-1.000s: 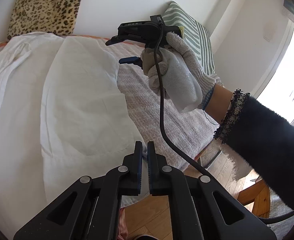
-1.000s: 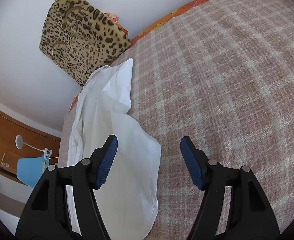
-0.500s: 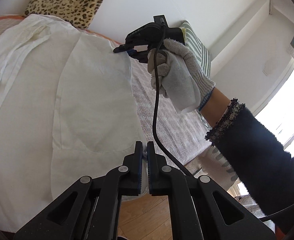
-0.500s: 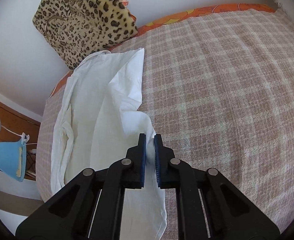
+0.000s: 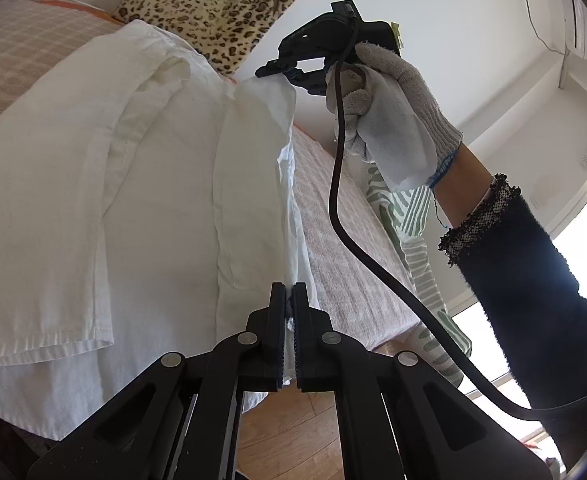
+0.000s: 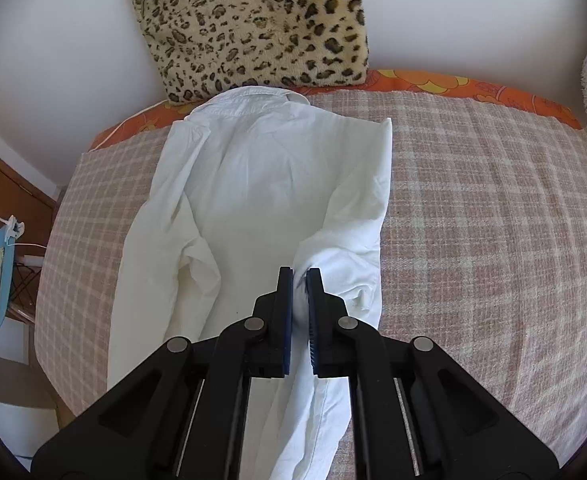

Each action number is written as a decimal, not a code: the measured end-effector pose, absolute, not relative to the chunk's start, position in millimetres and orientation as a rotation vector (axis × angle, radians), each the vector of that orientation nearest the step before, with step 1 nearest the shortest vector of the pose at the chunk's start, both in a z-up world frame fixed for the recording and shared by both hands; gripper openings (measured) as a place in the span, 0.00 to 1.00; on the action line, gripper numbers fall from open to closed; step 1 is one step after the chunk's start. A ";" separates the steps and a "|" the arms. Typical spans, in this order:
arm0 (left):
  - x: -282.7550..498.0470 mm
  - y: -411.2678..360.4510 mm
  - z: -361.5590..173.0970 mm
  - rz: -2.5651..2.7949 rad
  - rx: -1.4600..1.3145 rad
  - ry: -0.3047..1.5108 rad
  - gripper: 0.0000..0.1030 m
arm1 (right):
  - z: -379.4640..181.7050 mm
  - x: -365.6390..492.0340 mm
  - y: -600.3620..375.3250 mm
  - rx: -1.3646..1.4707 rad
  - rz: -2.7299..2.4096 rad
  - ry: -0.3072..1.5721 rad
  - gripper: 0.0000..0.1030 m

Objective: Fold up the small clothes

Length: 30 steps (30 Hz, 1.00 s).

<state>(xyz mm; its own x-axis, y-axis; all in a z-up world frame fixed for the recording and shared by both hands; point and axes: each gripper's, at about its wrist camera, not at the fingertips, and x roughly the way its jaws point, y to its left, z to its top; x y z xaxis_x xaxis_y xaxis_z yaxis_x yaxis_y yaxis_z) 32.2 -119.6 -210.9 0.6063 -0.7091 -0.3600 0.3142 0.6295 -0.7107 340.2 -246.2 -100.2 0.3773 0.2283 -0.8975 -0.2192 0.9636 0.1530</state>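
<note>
Checked bed (image 6: 473, 208), leopard cushion (image 6: 253, 24) behind. White shirt (image 6: 253, 184) spread across it. Left tool (image 5: 288, 312) pinching shirt's near edge; right tool (image 6: 299, 300), just pressed together, pinching its lifted right side.

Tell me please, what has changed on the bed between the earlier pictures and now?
The right gripper, open a second ago, has just been closing and now pinches the right edge of the white shirt. It has lifted that edge off the checked bedspread, toward the shirt's middle. The left gripper stayed shut on the shirt's lower edge. The leopard cushion did not move.
</note>
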 end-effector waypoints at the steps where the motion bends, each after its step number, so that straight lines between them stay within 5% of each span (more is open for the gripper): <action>1: 29.1 -113.4 -212.2 -0.630 -0.651 0.678 0.02 | -101.1 339.8 -234.1 -0.010 0.288 1.151 0.07; 15: 27.6 -60.0 -229.8 -0.527 -0.697 0.670 0.02 | -155.9 341.8 -117.5 -0.198 0.317 1.215 0.07; 19: 26.8 -56.4 -236.3 -0.505 -0.704 0.686 0.02 | -162.9 342.9 -112.0 -0.182 0.359 1.234 0.21; 24: 26.3 -58.4 -231.8 -0.496 -0.664 0.685 0.02 | -108.1 318.2 -148.6 -0.023 0.489 1.113 0.38; 30: 21.8 -47.5 -219.7 -0.480 -0.634 0.702 0.10 | -88.4 238.1 -227.5 0.006 0.421 1.064 0.39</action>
